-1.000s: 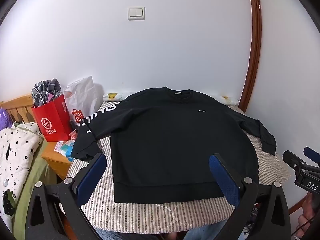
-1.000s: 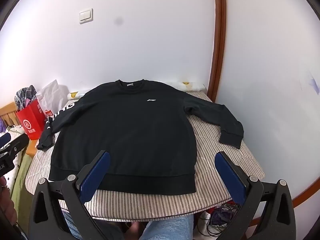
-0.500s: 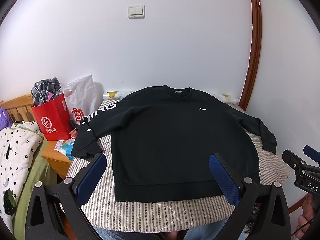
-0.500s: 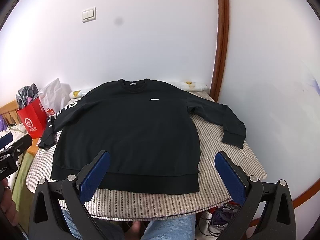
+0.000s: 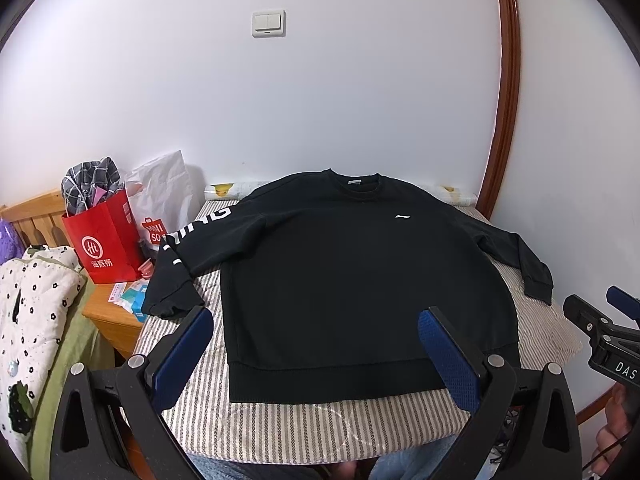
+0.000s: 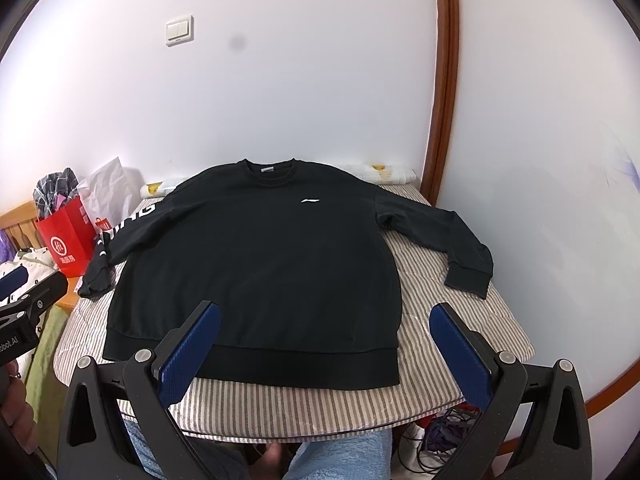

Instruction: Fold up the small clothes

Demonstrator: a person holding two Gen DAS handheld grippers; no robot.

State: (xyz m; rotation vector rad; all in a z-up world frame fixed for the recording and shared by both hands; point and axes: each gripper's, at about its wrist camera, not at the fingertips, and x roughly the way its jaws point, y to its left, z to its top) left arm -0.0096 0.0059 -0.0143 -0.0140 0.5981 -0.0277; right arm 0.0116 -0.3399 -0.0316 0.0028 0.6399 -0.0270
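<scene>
1. A black sweatshirt [image 5: 360,280] lies flat and face up on a striped cloth-covered table [image 5: 304,424], collar toward the far edge by the wall, hem band along the near edge.
2. Both sleeves are spread outward. The one with white lettering [image 5: 188,236] runs to the table's left edge, and its cuff hangs over that edge. The plain sleeve [image 6: 448,240] angles toward the right edge and its cuff rests on the cloth.
3. A small white logo [image 6: 310,200] sits on the chest, and a pale label shows inside the collar.
4. The left gripper [image 5: 316,354] hovers over the near edge, its blue-padded fingers [image 5: 182,356] spread wide and gripping nothing. In its own view the hem band lies between and just beyond the tips, with no contact.
5. The right gripper [image 6: 326,350] is likewise spread apart and empty above the near edge. Its left pad overlaps the hem in view, and its right pad stands over bare striped cloth just beside the sweatshirt's right hem corner.
6. Each gripper shows at the edge of the other's view, held by a hand [image 6: 16,416].
7. Left of the table stand a red paper bag [image 5: 106,240] and a white plastic bag [image 5: 164,200], near a wooden nightstand [image 5: 108,316].
8. A light switch [image 5: 269,24] is on the wall.
</scene>
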